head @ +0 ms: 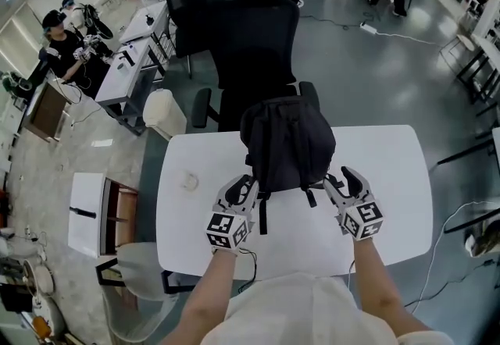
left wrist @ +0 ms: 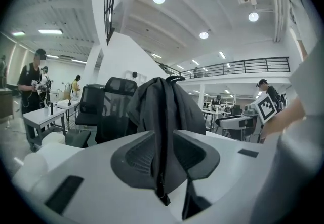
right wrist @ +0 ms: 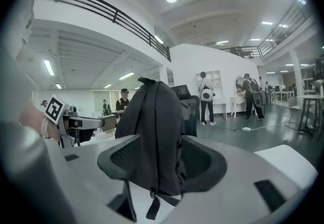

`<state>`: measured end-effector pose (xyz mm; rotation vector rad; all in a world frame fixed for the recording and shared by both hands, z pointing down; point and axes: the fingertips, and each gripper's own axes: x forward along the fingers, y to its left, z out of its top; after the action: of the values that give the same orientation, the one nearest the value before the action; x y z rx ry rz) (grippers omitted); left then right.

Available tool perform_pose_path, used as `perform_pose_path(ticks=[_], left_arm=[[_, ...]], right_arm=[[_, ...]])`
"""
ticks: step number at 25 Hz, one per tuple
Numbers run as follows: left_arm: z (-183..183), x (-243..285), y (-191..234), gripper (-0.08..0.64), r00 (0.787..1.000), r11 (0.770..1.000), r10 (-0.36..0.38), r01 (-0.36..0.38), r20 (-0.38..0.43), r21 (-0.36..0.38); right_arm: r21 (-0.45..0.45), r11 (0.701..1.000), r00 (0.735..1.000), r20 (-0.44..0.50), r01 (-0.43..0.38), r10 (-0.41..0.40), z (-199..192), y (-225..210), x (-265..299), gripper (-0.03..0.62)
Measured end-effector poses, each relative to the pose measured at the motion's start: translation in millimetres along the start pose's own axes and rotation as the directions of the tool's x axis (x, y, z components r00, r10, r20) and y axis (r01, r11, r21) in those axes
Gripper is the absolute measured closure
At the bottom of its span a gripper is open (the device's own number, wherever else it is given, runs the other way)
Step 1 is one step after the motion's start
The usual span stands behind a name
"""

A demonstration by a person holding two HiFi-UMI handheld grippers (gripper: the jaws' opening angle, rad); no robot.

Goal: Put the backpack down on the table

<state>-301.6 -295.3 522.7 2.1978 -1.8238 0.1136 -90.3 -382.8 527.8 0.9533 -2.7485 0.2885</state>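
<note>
A black backpack stands upright at the far edge of the white table. My left gripper is at its lower left corner. In the left gripper view a dark fold of the backpack, with a hanging zip pull, fills the narrow gap of that gripper, and the pads press on it. My right gripper is at the lower right corner with its jaws wide. In the right gripper view the backpack rises between the pads of the right gripper, and the right-hand pad stands free of it.
A black office chair stands right behind the backpack, off the table's far edge. A small pale object lies on the table's left part. A white bin and desks are on the left, and people stand farther back.
</note>
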Motion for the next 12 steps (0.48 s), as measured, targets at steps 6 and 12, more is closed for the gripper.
perform_pose_path(ticks=[6, 12], left_arm=[[23, -22, -7, 0.491, 0.999, 0.997, -0.01, 0.007, 0.039, 0.074], [27, -36, -4, 0.523, 0.999, 0.997, 0.001, -0.005, 0.047, 0.077]], right_arm=[[-0.009, 1.0, 0.998, 0.055, 0.013, -0.013, 15, 8, -22, 0.465], [-0.032, 0.999, 0.998, 0.063, 0.009, -0.007, 25, 15, -41, 0.569]])
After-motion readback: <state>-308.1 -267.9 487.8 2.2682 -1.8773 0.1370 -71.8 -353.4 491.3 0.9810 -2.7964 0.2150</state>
